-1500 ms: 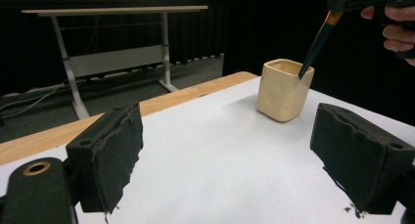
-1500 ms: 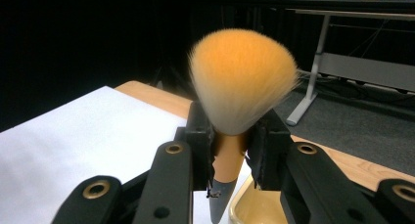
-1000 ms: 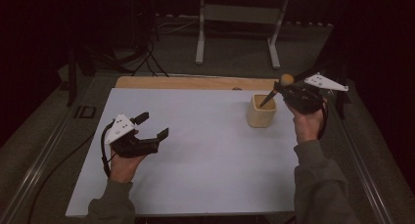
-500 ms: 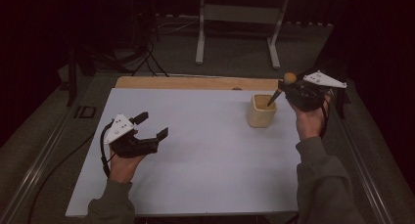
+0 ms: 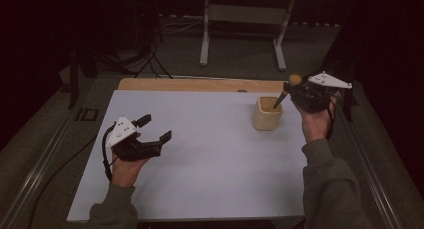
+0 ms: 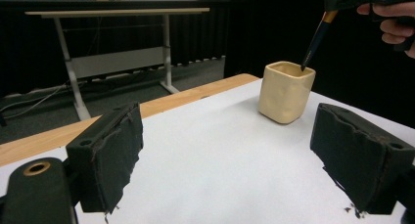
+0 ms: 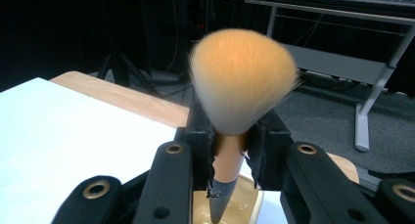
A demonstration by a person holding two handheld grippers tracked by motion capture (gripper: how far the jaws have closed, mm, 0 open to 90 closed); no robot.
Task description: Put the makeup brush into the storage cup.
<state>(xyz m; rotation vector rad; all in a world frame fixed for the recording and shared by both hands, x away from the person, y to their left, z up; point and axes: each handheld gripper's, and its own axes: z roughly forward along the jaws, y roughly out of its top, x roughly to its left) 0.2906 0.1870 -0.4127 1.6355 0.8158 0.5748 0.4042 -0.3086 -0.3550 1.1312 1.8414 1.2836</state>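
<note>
Nearest to me: my left gripper (image 5: 154, 130), held low over the near-left part of the white sheet (image 5: 210, 164). Its jaws stand wide apart with nothing between them, only bare sheet showing in the gap in the left gripper view.

Mid table: the sheet covers most of the tabletop, flat and unmarked, with plenty of open room across its middle and near edge.

Right side, farther out: my right gripper (image 5: 300, 91), raised above the table's right edge and closed on a brush (image 5: 286, 89). In the right gripper view the jaws clamp the brush's tan collar, bristles (image 7: 242, 77) fanned upward. The dark handle tip points down into the mouth of the cup (image 5: 267, 113); whether it touches the rim I cannot tell.

Cup: cream, squarish, upright on the sheet near its far-right corner, well apart from my left gripper.

Far edge: a strip of wooden tabletop (image 5: 200, 84) shows beyond the sheet.

Beyond: grey floor, a pale table frame (image 5: 245, 19), cables (image 5: 145, 64) at the left, darkness behind.
</note>
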